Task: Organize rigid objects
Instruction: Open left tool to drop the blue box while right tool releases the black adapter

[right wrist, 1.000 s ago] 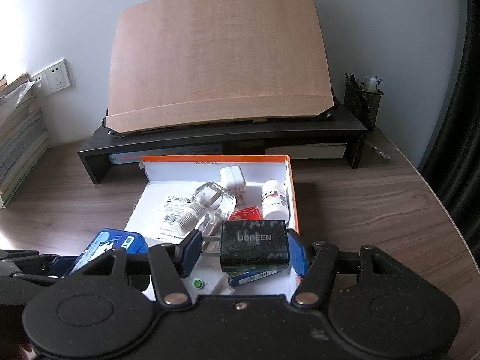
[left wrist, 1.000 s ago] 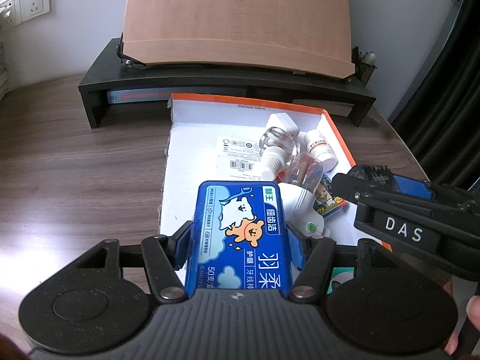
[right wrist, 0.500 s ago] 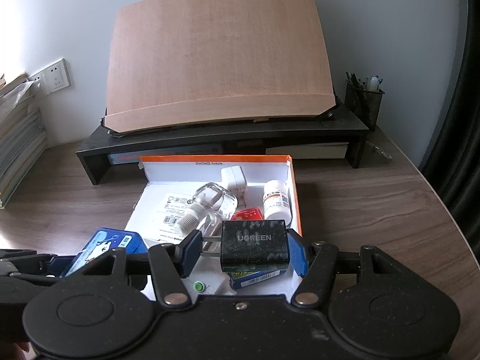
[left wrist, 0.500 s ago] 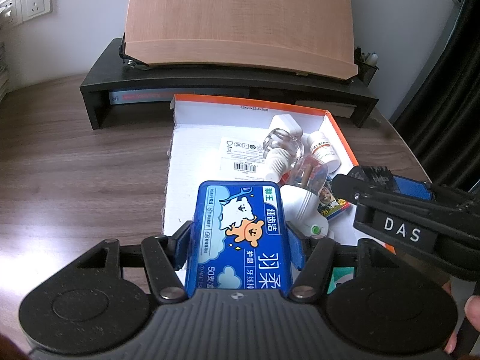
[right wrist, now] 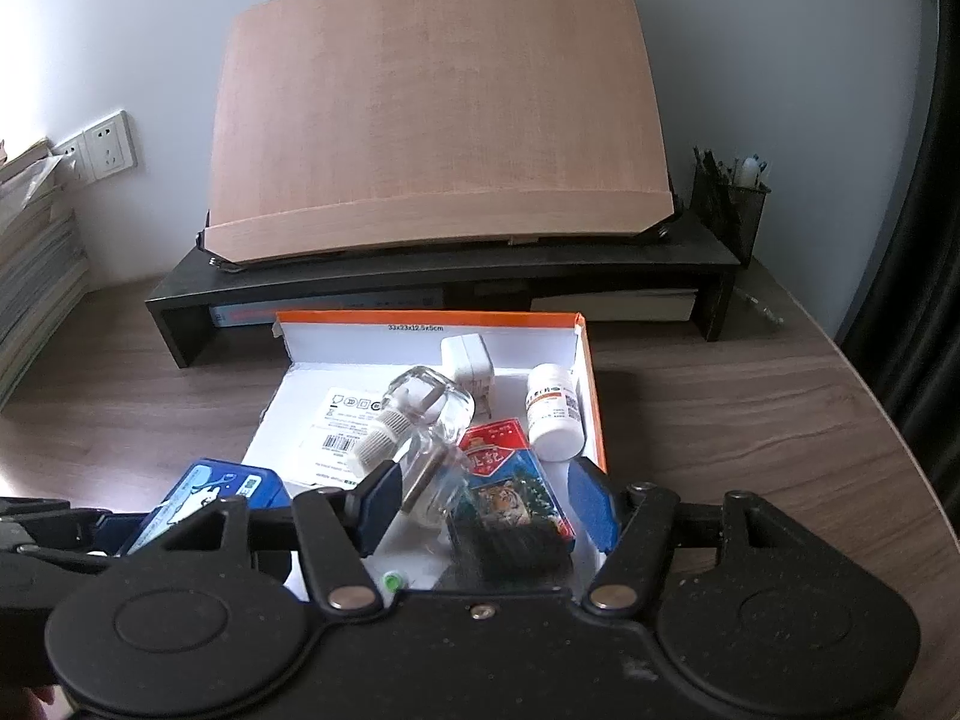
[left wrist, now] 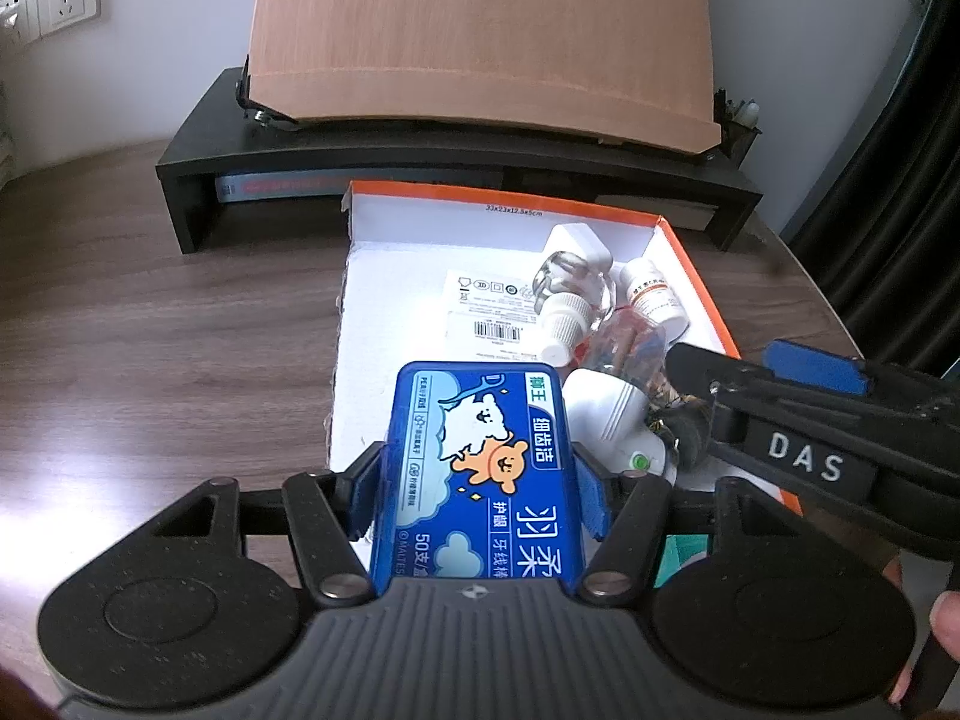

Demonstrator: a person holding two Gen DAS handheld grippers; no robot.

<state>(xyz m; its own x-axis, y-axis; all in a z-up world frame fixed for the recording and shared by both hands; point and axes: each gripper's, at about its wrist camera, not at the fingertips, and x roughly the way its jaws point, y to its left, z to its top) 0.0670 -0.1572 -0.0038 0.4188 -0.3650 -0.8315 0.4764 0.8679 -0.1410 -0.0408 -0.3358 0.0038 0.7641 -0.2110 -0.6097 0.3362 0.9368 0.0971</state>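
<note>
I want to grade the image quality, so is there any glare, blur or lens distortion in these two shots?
Left wrist view: window glare on the table; the shelf bows from the fisheye. Right wrist view: the black block under the right gripper is motion-blurred; corners go dark.

— What sort of place is this?
— A home office or study desk: a wood-grain desk (right wrist: 750, 420) against a white wall, with a black monitor riser (right wrist: 444, 276) on it.
— Anything else?
— A mesh pen holder (right wrist: 729, 204) at the riser's right end, wall sockets (right wrist: 105, 144), and stacked papers (right wrist: 30, 252) at the left.
</note>
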